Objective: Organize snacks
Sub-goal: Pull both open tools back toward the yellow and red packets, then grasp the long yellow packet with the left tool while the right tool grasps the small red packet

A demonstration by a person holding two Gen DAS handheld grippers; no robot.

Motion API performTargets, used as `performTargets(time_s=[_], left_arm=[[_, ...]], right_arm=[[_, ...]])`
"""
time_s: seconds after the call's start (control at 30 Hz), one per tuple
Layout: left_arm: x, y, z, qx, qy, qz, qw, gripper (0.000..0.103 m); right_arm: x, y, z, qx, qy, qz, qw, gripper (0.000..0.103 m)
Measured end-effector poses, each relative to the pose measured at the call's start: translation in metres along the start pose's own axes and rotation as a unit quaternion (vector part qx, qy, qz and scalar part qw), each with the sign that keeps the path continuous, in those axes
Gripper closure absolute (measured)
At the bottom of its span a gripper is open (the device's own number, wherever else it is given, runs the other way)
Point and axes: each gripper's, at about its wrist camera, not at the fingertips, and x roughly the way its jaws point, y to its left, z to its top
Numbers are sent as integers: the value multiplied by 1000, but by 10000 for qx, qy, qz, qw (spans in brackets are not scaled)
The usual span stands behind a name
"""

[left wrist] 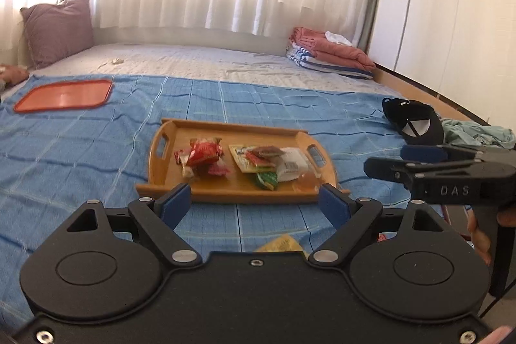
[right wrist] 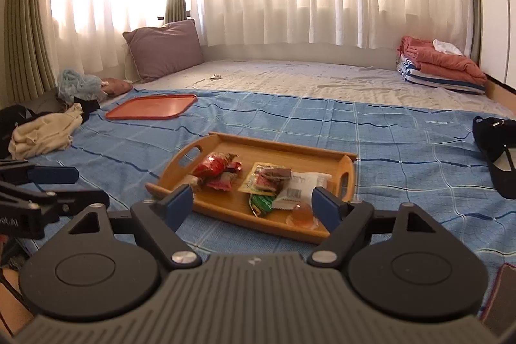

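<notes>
A wooden tray (left wrist: 225, 131) (right wrist: 283, 150) with handles lies on the blue cloth and holds several snack packets: red ones (left wrist: 203, 152) (right wrist: 216, 166) on its left, a yellow, green and white pile (left wrist: 264, 163) (right wrist: 277, 186) on its right, and a jelly cup (left wrist: 308, 181) (right wrist: 301, 216) at the near right corner. My left gripper (left wrist: 254, 202) is open and empty just short of the tray's near edge. My right gripper (right wrist: 253, 202) is open and empty over the tray's near edge. A yellow packet (left wrist: 282, 244) lies under the left gripper.
An empty orange tray (left wrist: 64, 94) (right wrist: 151, 107) lies far left on the blue cloth (left wrist: 96, 157). A black cap (left wrist: 412, 118) (right wrist: 496, 150) is at the right. Folded blankets (left wrist: 329, 54) (right wrist: 441, 66), a purple pillow (left wrist: 58, 28) (right wrist: 164, 47) and loose clothes (right wrist: 45, 131) line the bed's edges.
</notes>
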Motion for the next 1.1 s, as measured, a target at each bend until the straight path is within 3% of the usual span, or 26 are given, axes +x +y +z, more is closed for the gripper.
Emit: performTargets(time_s=[0.57, 1.1], left_arm=[[30, -26, -94, -104, 213, 595, 9979, 18], [86, -79, -127, 52, 400, 638, 9971, 17]], right_arm=[[-11, -20, -83, -154, 11, -622, 9979, 15], [5, -52, -137, 1, 290, -1085, 9937, 15]])
